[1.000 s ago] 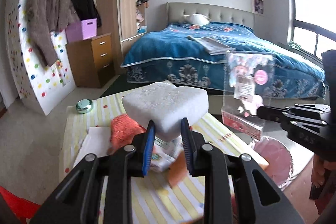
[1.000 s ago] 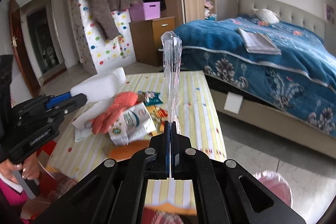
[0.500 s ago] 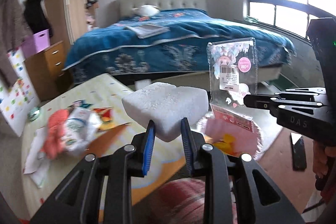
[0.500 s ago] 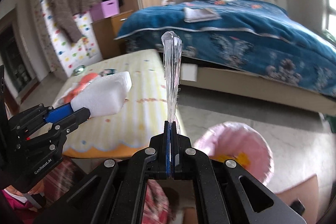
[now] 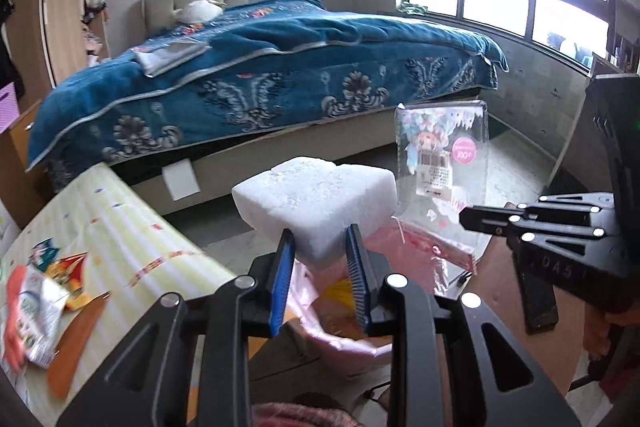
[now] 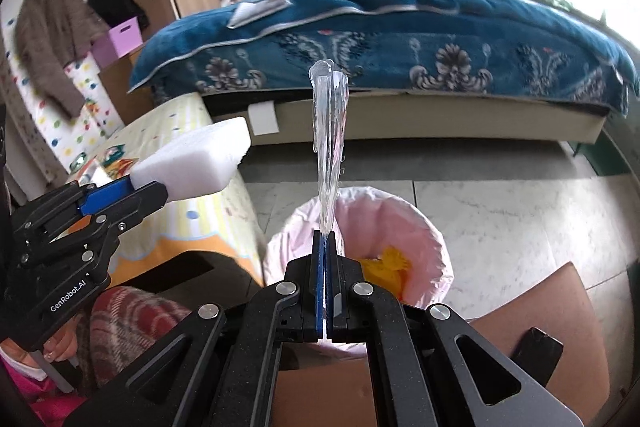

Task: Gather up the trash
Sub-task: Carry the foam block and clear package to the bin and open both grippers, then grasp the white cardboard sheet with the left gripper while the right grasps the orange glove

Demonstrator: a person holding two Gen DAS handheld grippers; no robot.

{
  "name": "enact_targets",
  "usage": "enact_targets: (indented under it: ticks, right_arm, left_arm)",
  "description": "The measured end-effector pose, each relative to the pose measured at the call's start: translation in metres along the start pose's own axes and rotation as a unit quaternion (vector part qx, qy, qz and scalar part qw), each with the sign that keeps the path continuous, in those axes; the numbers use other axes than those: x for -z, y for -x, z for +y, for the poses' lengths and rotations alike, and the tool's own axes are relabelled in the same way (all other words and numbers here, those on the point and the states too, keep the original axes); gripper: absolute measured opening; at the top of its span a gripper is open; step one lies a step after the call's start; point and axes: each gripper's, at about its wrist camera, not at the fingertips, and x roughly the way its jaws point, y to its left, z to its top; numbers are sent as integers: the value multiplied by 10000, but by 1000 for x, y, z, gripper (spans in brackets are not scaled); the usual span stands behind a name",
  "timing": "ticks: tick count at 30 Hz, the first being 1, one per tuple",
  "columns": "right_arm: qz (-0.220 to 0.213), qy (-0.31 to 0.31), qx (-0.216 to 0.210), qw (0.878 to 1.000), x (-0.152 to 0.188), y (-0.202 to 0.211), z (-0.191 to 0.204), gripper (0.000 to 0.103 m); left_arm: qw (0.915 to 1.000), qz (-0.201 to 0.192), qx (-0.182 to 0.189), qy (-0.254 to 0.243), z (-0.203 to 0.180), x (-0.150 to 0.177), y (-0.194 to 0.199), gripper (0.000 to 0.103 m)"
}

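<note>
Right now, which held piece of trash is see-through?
The clear plastic packet pinched in the right gripper; the left gripper holds an opaque white foam block.

The right claw [image 6: 327,239] is closed on a thin transparent plastic wrapper [image 6: 329,131], which stands edge-on above a round bin lined with a pink plastic bag [image 6: 416,227]. Yellow waste [image 6: 390,261] lies inside the bin. At left, the left claw [image 6: 132,193] grips a white rectangular foam block [image 6: 192,167] over the yellow-striped cloth-covered surface [image 6: 180,131]
</note>
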Motion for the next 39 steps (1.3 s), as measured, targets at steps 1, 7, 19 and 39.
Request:
enact_targets:
  ticks: [1,7,19,39]
  right_arm:
    - [19,-54,4,10000,-1,-5,-6,0]
    - [134,-269,72,9995,-4,-31,-25,5]
    - [175,-410,266,9987,1,-25,-29,24]
    - [42,1247,-928,9878,-18,0,144,27]
  left_arm:
    - [10000,40,68,-7,-2,-3,-8,26]
    - [9992,155,344,129,-2,-12,-29,40]
    - [9973,218,-82,692,43,6,2,52]
    - [9648,35,-1875,1843,152,88,140,62]
